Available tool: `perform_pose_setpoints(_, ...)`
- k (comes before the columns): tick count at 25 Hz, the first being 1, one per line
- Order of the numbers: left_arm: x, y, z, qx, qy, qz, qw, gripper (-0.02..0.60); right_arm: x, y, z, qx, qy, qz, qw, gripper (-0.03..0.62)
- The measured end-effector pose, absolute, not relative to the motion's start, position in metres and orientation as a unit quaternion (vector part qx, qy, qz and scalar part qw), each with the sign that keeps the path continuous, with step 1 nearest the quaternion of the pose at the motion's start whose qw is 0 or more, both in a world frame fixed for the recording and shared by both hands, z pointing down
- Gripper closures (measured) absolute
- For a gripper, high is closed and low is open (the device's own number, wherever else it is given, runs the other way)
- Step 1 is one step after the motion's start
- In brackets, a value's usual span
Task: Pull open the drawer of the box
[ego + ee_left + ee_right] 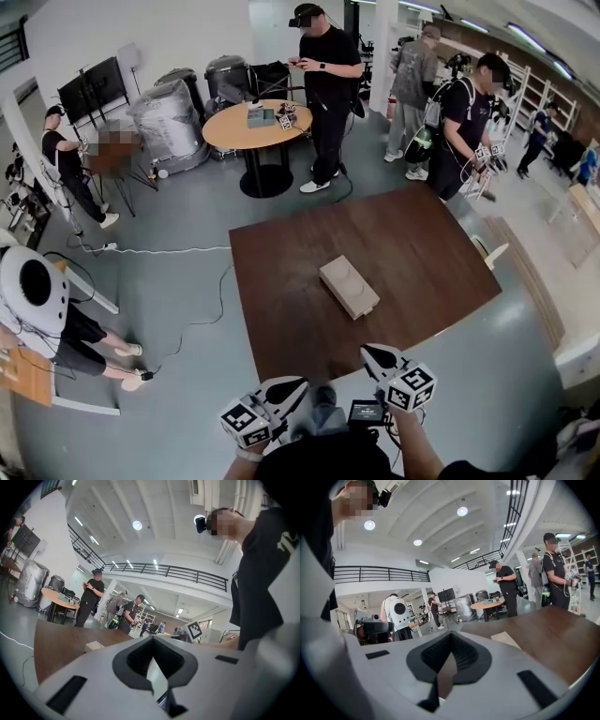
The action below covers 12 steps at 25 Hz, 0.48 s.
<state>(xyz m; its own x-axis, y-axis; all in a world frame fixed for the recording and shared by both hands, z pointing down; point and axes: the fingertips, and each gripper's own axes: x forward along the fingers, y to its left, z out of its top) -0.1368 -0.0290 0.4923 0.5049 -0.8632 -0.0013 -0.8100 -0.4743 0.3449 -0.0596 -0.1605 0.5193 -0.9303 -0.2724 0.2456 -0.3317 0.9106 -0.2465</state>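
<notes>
A beige box (349, 287) lies flat near the middle of the dark brown table (412, 244). Which side holds its drawer I cannot tell. Both grippers hang close to my body, off the table's near edge and well short of the box. My left gripper (298, 382) is shut with nothing in it, and so is my right gripper (367, 352). From the left gripper (153, 656) the box (93, 646) shows small, far ahead at left. From the right gripper (449, 656) the box (506, 639) shows ahead to the right on the table (553, 630).
A round wooden table (256, 125) with small items stands beyond, with a person in black (323, 84) beside it. Another person with a backpack (464, 122) stands by the brown table's far right corner. A cable (187, 249) crosses the grey floor at left.
</notes>
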Motion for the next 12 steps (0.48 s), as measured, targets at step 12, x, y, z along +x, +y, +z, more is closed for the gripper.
perform_pose_setpoints(12,-0.154,-0.076,0.505,0.845,-0.501,-0.062,0.175,0.576,-0.048,-0.236,0.540,0.177,-0.967,0.121,0.140,0.608)
